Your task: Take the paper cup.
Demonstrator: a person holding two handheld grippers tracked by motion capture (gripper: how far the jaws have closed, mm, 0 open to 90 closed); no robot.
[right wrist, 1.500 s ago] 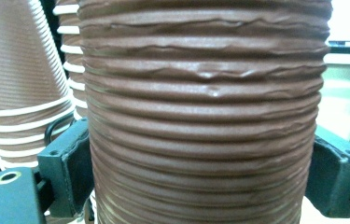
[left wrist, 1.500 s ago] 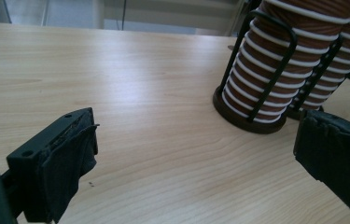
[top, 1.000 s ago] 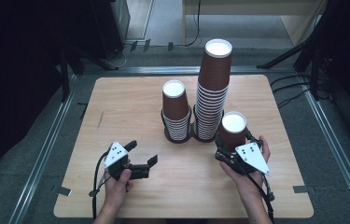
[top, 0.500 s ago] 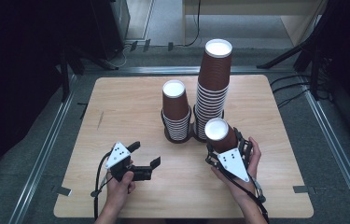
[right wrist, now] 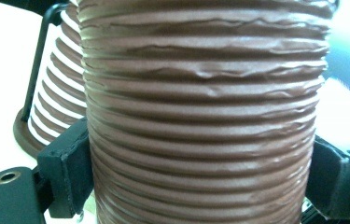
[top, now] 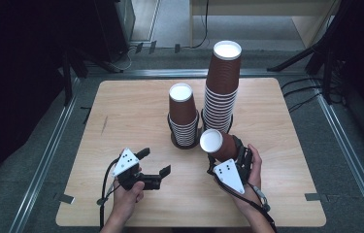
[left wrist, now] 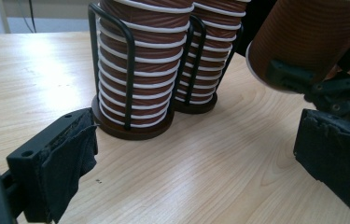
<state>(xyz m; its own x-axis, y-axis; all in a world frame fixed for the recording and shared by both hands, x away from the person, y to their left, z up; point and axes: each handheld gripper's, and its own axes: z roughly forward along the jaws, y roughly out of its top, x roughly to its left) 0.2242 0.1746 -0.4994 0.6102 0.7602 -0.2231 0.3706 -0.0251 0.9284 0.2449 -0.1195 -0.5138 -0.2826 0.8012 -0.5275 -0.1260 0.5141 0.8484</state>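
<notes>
**Right gripper holds one brown cup in front of the two stacks**

From the high view I have the right gripper (top: 224, 156) clamped on a single brown paper cup (top: 218, 144), carried upside down with its white base tipped toward the short stack. In the right gripper view the two black pads press on opposite sides of the ribbed cup wall (right wrist: 203, 116), so the grip is firm and the cup sits squarely between the jaws. The cup is off the table (top: 136, 109), just in front of the gap between the two stacks and close to both without touching either, as far as I can judge from above.

The short stack (top: 183, 116) stands in its black wire holder (top: 185, 141) near the middle of the table. The tall stack (top: 222, 87) stands just to its right, in a holder of the same kind; the two holders look to be touching at the base in the left gripper view, though the angle is low and I would not swear to it.

My left gripper (top: 151, 164) rests low over the table's near left part, well apart from the stacks, with its jaws standing wide apart and nothing between them. Its own view looks across the bare wood at the short stack's holder (left wrist: 130, 126), with the held cup (left wrist: 312, 37) at upper right.
</notes>
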